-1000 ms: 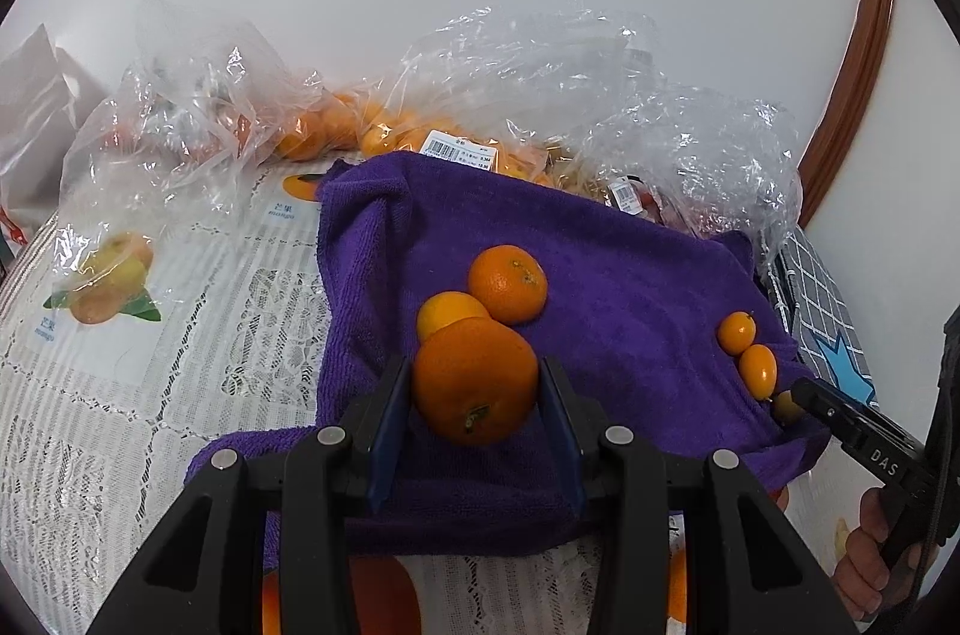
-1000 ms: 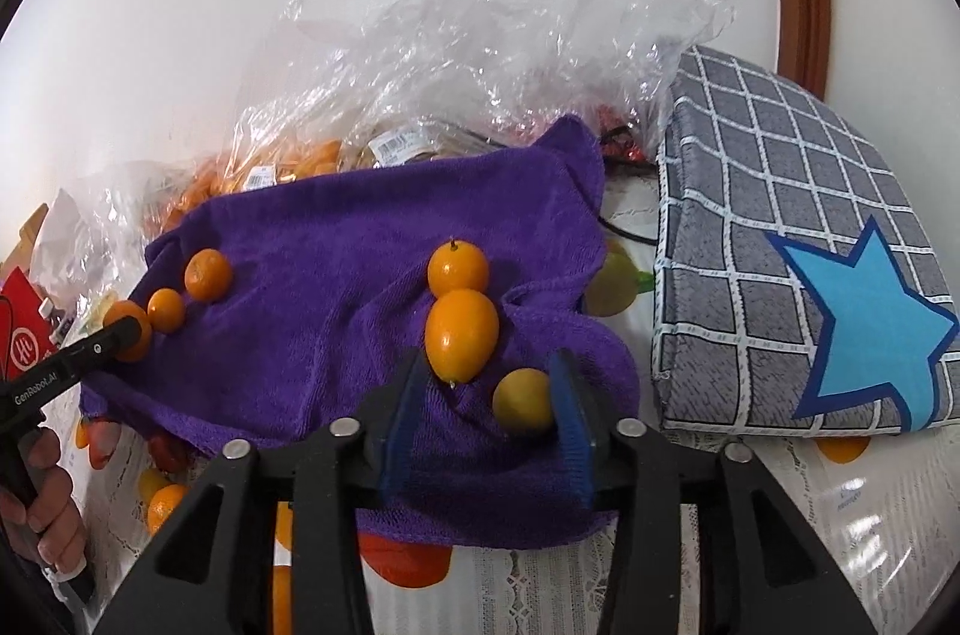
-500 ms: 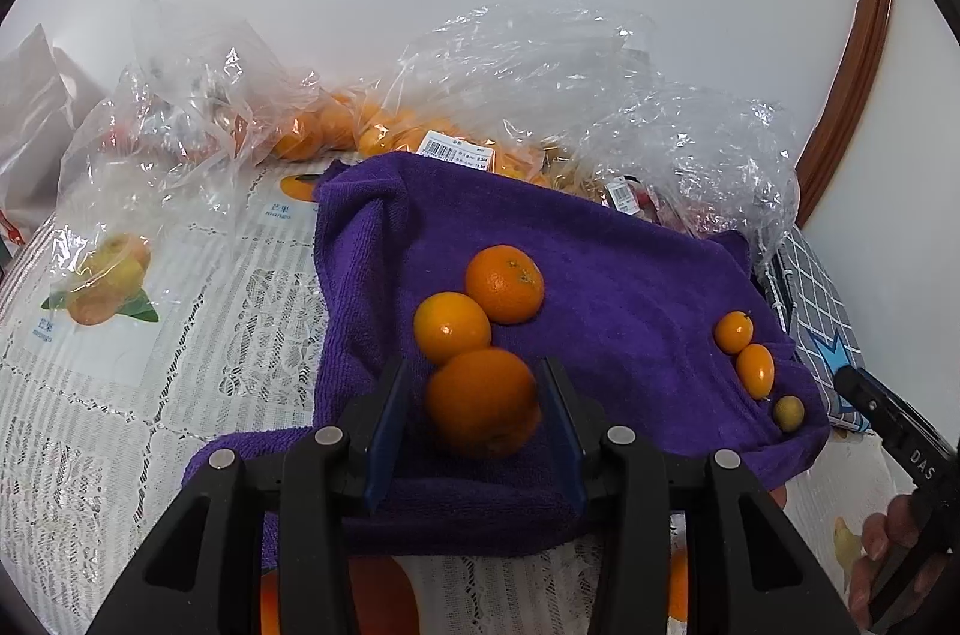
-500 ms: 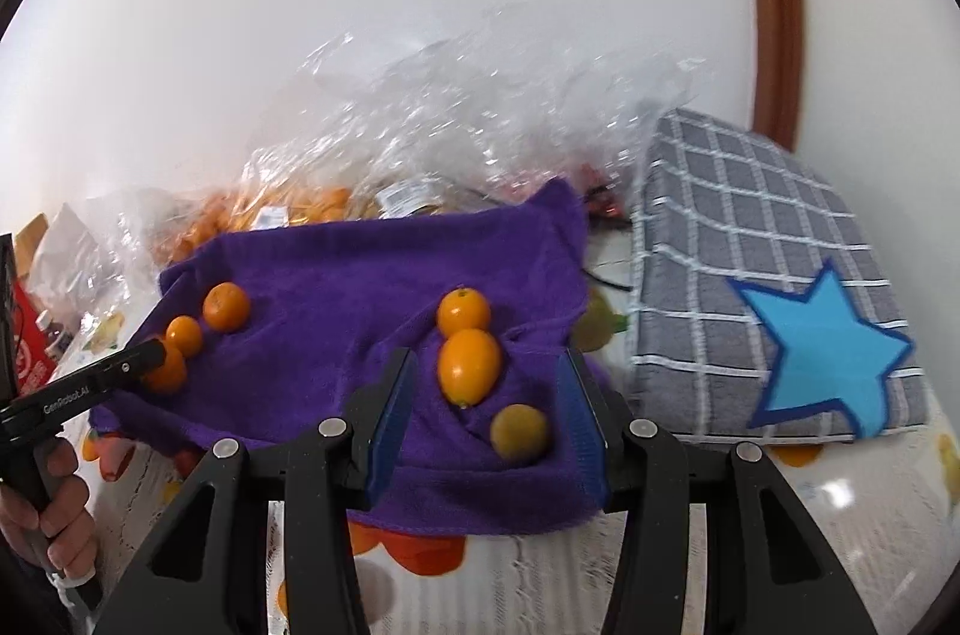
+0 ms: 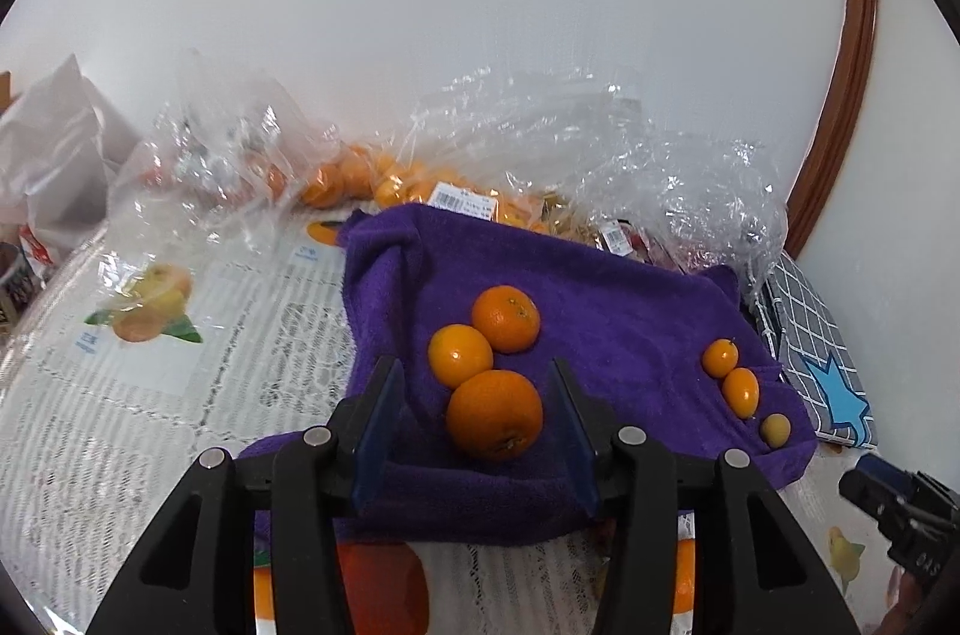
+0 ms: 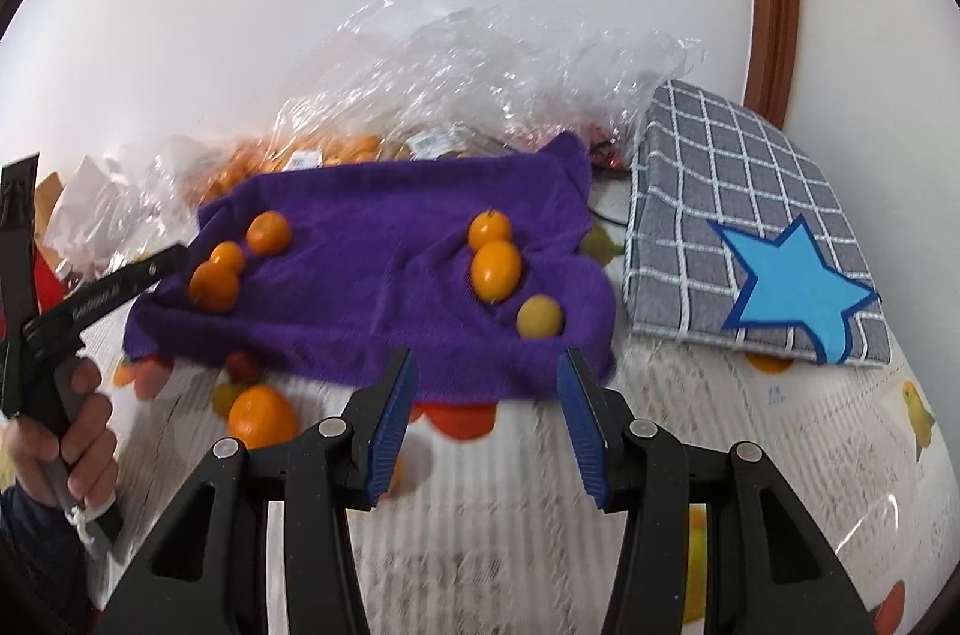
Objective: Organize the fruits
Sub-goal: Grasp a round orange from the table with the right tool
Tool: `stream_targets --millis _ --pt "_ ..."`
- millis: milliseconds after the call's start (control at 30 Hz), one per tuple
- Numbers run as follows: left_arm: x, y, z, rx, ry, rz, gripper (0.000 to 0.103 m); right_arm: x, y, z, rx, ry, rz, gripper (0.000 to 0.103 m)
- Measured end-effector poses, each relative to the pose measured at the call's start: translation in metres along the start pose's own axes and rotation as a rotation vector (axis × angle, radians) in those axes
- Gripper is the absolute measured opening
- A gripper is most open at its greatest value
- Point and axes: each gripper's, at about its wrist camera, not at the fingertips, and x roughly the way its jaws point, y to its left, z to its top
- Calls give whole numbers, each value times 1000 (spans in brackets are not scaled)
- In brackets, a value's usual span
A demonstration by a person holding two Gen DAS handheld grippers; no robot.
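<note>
You have just let go of the large orange (image 5: 494,413): a second ago your left tongs (image 5: 474,416) pinched it off the cloth, and now it rests on the purple towel (image 5: 624,329), touching the nearer of two smaller oranges (image 5: 459,355) to form a cluster of three. The left jaws are opening, with the fruit between them but their blue pads clear of its skin, so they hold nothing. Your right tongs (image 6: 485,410) have drawn back from the yellowish kumquat (image 6: 540,316) they framed a second ago; it now lies at the towel's near right corner, just beside two orange kumquats (image 6: 495,268). The right jaws stand partly spread over the bare table (image 6: 690,395), empty and touching nothing. My reading is that both placements are done, oranges to one side and kumquats to the other, and more fruit waits in the clear plastic bags (image 5: 540,155) behind the towel.
</note>
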Motion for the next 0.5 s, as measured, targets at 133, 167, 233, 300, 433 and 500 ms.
stream_targets --millis 133,167,233,300,433,500 --pt "-13 5 -6 1 -11 8 50 -6 6 -12 -15 17 3 48" --pt "-16 8 -8 -3 -13 10 50 -7 8 -13 -17 18 5 48" --pt "-22 13 -11 -7 -12 25 50 -11 10 -18 -19 16 7 48" --pt "-26 17 -15 -12 -5 32 50 -12 11 -22 -23 21 6 48" --pt "-37 24 -21 -18 0 41 50 -11 14 -28 -15 37 16 48" --pt "-40 25 -24 -19 5 43 50 -11 16 -31 -19 44 24 48"
